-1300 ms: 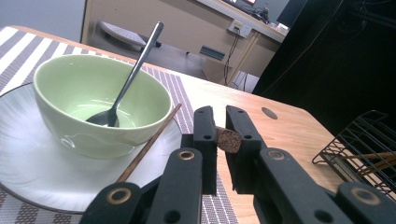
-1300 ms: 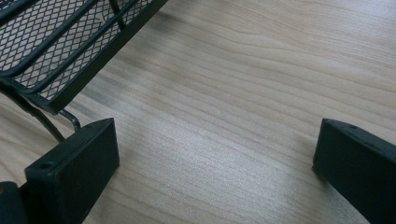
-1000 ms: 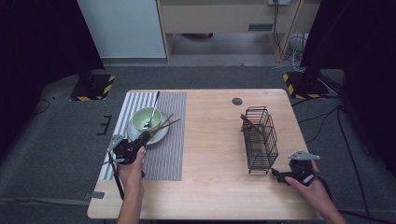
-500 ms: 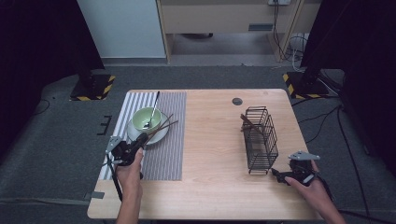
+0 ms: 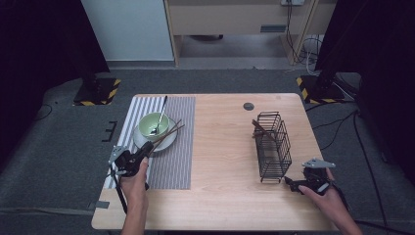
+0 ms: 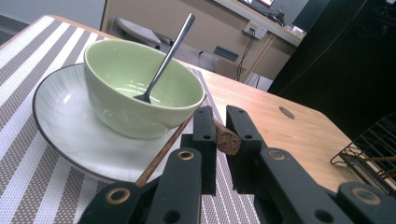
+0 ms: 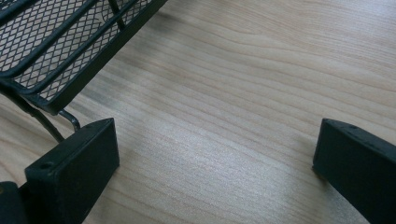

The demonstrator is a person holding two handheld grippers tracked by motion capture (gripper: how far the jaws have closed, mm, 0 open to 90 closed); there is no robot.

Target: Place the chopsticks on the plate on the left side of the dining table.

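Note:
A pale green bowl with a metal spoon in it stands on a white plate on a striped placemat. Two brown chopsticks lean across the plate's near right rim. My left gripper is shut on the near end of one chopstick. The other chopstick lies just below the jaws, against the plate. My right gripper rests low over the bare wood, open, with nothing between its jaws.
A black wire basket stands at the right, close to the right gripper, with a brown stick in it. A small dark round disc lies near the table's far edge.
The left gripper has barely shifted, still gripping the chopstick by the plate. The right gripper has stayed where it was.

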